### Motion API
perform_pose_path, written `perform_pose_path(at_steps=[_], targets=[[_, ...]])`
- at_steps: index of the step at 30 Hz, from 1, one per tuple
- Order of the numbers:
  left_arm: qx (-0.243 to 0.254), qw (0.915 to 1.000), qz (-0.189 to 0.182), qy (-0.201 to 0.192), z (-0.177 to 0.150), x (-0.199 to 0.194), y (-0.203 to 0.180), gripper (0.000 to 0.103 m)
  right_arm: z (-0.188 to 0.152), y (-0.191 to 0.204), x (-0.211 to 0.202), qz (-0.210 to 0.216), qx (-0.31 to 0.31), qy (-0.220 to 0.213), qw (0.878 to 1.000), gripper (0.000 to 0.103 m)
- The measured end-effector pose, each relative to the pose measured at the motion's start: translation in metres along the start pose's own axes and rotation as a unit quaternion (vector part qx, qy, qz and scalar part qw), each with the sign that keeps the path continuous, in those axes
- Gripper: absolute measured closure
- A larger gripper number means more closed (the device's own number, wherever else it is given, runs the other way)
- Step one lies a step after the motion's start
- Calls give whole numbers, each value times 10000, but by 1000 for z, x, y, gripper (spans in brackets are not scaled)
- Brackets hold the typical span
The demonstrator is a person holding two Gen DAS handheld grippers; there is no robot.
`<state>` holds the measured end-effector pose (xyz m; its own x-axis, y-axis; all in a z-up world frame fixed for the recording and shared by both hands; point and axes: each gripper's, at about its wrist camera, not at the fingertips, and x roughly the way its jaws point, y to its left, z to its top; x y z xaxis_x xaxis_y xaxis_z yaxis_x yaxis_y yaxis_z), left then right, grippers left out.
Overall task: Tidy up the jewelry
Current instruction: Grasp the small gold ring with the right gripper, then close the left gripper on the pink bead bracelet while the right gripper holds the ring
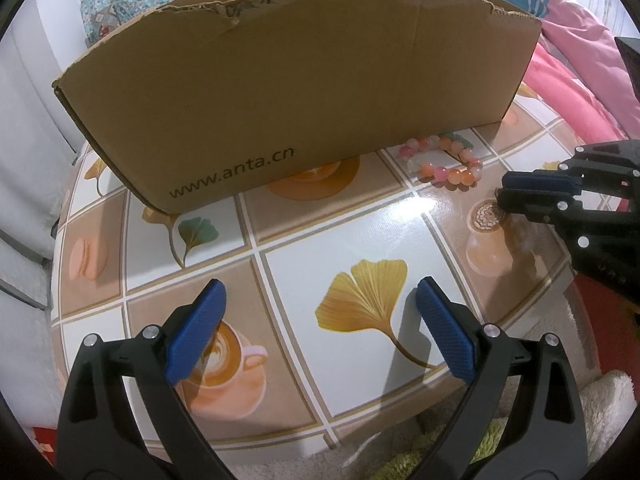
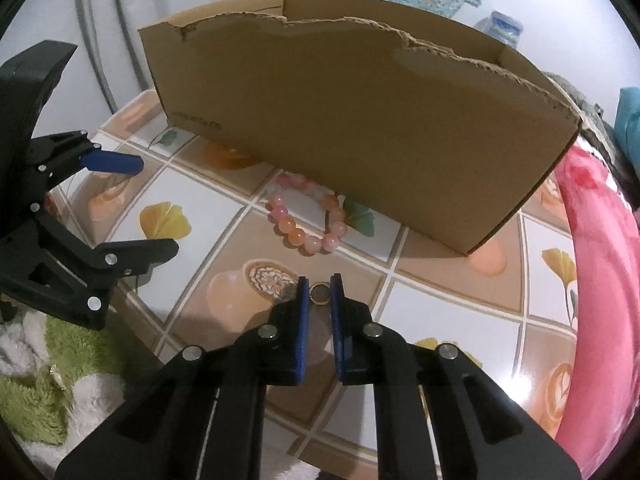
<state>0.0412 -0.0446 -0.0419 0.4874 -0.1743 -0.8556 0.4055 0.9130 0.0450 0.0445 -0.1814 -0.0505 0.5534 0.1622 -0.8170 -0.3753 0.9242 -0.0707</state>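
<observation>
A small metal ring (image 2: 320, 294) is seen pinched at the tips of the right tongs (image 2: 319, 289), whose blue pads are drawn in close on either side of it, low over a surface (image 2: 440, 312) covered in a cloth printed with ginkgo leaves and coffee cups. A bracelet of pink and orange beads (image 2: 308, 220) is laid on the cloth just beyond, close against the foot of a torn cardboard box (image 2: 360, 120) marked with a web address. The left tongs (image 1: 320, 304) are held with their pads wide apart, nothing between them, above a yellow leaf print (image 1: 368, 300), well apart from the bracelet.
</observation>
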Motion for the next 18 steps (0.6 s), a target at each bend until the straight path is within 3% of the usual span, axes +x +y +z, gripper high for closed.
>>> perform_pose_path(at_steps=[9, 14, 16, 18], targets=[[28, 9999, -4, -158, 4, -6, 1, 11, -6, -16, -12, 162, 445, -214, 9986, 92], [229, 9971, -152, -705, 8, -24, -7, 11, -14, -37, -25, 190, 856, -383, 9954, 92], [351, 9950, -281, -896, 12, -31, -13, 15, -14, -45, -29, 208, 1037, -470, 9933, 92], [541, 9929, -395, -982, 16, -32, -22, 25, -17, -51, -32, 210, 1148, -527, 9918, 92]])
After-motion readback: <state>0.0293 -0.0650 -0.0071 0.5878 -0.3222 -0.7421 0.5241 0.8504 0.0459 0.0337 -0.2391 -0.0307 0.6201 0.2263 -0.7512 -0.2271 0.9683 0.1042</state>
